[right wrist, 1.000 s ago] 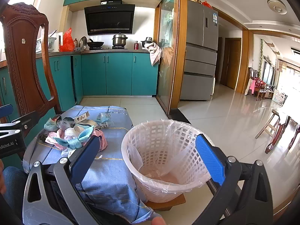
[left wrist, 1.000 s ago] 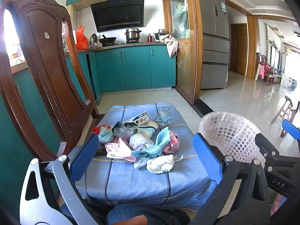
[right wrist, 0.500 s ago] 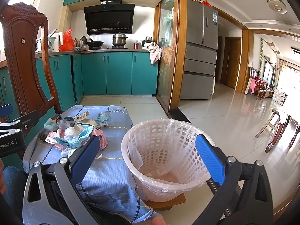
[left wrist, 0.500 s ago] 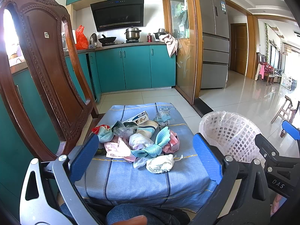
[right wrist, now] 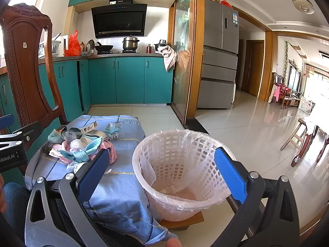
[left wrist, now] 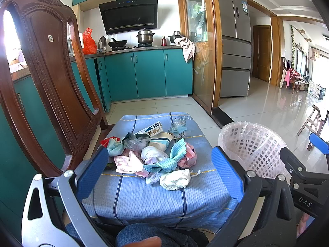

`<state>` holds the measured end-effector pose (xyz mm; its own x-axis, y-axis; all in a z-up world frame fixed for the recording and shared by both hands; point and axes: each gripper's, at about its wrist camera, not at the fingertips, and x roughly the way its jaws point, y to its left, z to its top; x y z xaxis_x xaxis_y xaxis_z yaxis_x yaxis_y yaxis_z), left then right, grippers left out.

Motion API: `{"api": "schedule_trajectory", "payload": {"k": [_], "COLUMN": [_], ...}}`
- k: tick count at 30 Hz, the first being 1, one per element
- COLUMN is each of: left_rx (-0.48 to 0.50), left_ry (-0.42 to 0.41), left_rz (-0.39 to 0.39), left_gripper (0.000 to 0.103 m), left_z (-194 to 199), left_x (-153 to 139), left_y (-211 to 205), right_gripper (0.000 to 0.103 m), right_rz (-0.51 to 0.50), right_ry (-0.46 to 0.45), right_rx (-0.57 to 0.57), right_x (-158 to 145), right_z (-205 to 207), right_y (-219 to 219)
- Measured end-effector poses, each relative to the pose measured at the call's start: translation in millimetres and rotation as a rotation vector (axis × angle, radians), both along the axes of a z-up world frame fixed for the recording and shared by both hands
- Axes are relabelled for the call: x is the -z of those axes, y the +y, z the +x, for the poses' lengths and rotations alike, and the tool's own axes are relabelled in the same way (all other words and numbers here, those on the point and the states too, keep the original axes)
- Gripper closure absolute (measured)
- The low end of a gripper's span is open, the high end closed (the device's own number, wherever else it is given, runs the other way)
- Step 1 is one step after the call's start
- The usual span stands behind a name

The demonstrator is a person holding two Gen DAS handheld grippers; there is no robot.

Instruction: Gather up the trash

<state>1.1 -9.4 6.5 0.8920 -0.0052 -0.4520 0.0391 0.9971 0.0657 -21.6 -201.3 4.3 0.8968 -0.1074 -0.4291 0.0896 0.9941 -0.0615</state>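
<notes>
A heap of trash (left wrist: 151, 153) lies on a blue striped cloth (left wrist: 144, 193): crumpled wrappers, a teal mask, a white wad (left wrist: 174, 179) nearest me, a small carton (left wrist: 152, 130). The same trash heap (right wrist: 82, 148) shows left in the right wrist view. A white lattice bin (right wrist: 181, 173) with a clear liner stands right of the cloth, and that bin (left wrist: 253, 146) also appears in the left wrist view. My left gripper (left wrist: 160, 177) is open, just short of the heap. My right gripper (right wrist: 162, 175) is open before the bin, holding nothing.
A carved wooden chair (left wrist: 45, 76) rises at the left of the cloth. Teal kitchen cabinets (left wrist: 144, 74) and a steel fridge (left wrist: 234, 47) stand behind. The bin rests on a low wooden stool (right wrist: 183, 220). A person's knee (left wrist: 144, 236) is below the left gripper.
</notes>
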Motion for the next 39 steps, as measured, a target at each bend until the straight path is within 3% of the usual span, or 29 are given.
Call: {"api": "schedule_trajectory", "payload": {"k": [24, 32, 35, 36, 39], "left_rx": [0.0, -0.015, -0.08, -0.104, -0.149], "left_ry": [0.004, 0.041, 0.085, 0.101, 0.185], "left_rz": [0.001, 0.013, 0.055, 0.063, 0.043], "left_gripper": [0.003, 0.003, 0.003, 0.003, 0.005], "left_z": [0, 11, 27, 33, 53], "left_x": [4, 21, 37, 42, 60], "left_y": [-1, 10, 28, 35, 61], "right_gripper": [0.003, 0.003, 0.004, 0.005, 0.033], "right_rz": [0.001, 0.006, 0.019, 0.035, 0.097], "right_ry": [0.0, 0.026, 0.07, 0.088, 0.165], "right_rx": [0.002, -0.014, -0.067, -0.102, -0.21], "right_x": [1, 7, 20, 23, 40], "right_z": [0, 4, 14, 17, 33], "right_y": [-1, 0, 1, 2, 15]}}
